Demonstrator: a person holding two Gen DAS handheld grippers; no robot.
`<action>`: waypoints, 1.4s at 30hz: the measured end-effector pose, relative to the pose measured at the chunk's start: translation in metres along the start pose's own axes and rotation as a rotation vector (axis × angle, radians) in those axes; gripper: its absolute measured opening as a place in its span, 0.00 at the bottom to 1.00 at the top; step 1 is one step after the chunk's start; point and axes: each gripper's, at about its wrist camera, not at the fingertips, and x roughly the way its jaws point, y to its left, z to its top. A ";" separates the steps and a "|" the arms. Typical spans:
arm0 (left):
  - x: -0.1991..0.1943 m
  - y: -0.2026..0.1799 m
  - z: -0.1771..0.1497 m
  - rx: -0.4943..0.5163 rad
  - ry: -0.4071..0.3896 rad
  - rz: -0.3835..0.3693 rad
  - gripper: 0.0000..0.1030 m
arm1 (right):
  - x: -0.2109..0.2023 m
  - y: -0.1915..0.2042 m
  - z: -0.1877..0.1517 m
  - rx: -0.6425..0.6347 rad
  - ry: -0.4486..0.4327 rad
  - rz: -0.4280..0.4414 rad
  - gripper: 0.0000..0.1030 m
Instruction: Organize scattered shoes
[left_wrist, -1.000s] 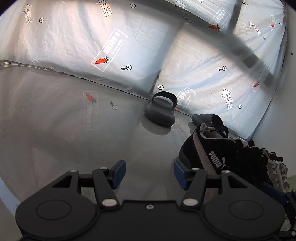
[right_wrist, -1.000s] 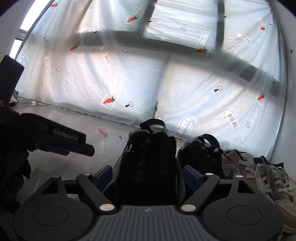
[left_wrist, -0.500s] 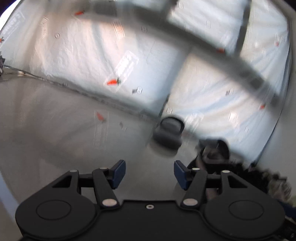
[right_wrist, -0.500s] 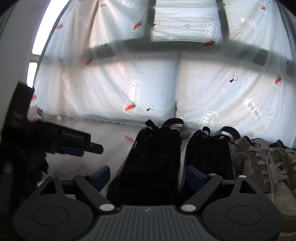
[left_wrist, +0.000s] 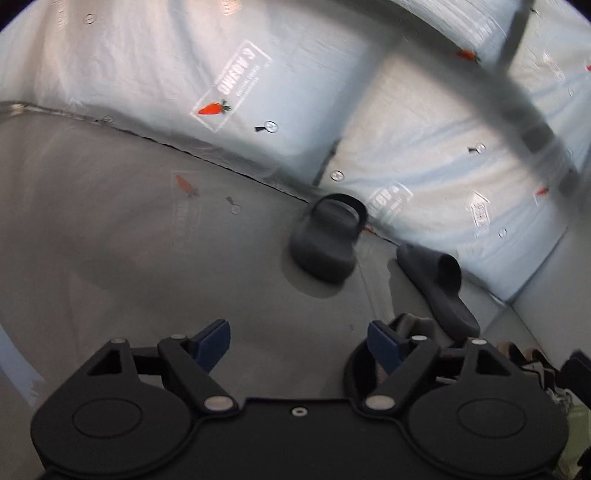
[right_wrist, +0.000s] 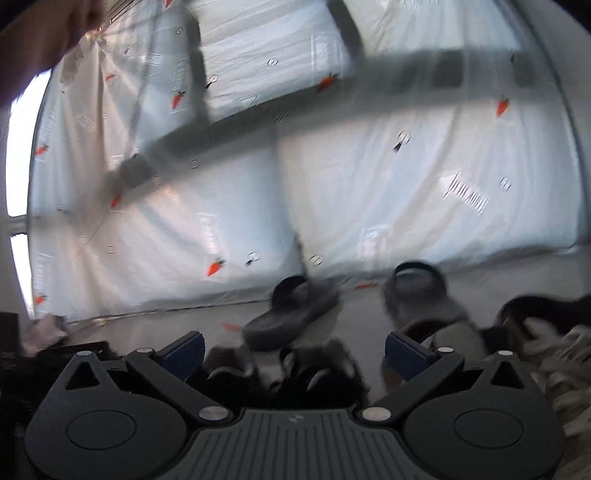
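In the left wrist view my left gripper (left_wrist: 298, 345) hangs over the grey floor, its jaws opening with nothing between them. Two dark grey slides lie ahead by the plastic sheet: one (left_wrist: 325, 240) in the middle, the other (left_wrist: 436, 288) to its right. In the right wrist view my right gripper (right_wrist: 293, 352) is also opening. A blurred black sneaker (right_wrist: 314, 373) lies low between its fingers, and the pads stand clear of it. Beyond it are the same slides, one to the left (right_wrist: 291, 317) and one to the right (right_wrist: 417, 295).
Beige laced sneakers (right_wrist: 554, 350) sit in a row at the right, against the wall. A white plastic sheet with carrot prints (left_wrist: 221, 74) closes off the back. A hand (right_wrist: 44, 29) shows at the top left. Dark gear (right_wrist: 14, 354) sits at the left edge.
My right gripper has let go of the black sneaker, widened, and risen and rolled so the slides come into view. My left gripper has opened wider and swung towards the two slides.
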 end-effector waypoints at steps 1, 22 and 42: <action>-0.002 -0.010 0.008 -0.004 0.031 -0.001 0.79 | -0.001 0.006 0.006 -0.041 0.010 0.005 1.00; 0.233 -0.058 0.122 0.295 -0.034 0.091 0.72 | 0.103 -0.052 0.118 0.093 0.267 -0.222 1.00; 0.313 -0.055 0.137 0.335 0.012 0.229 0.12 | 0.182 -0.099 0.090 0.182 0.384 -0.269 1.00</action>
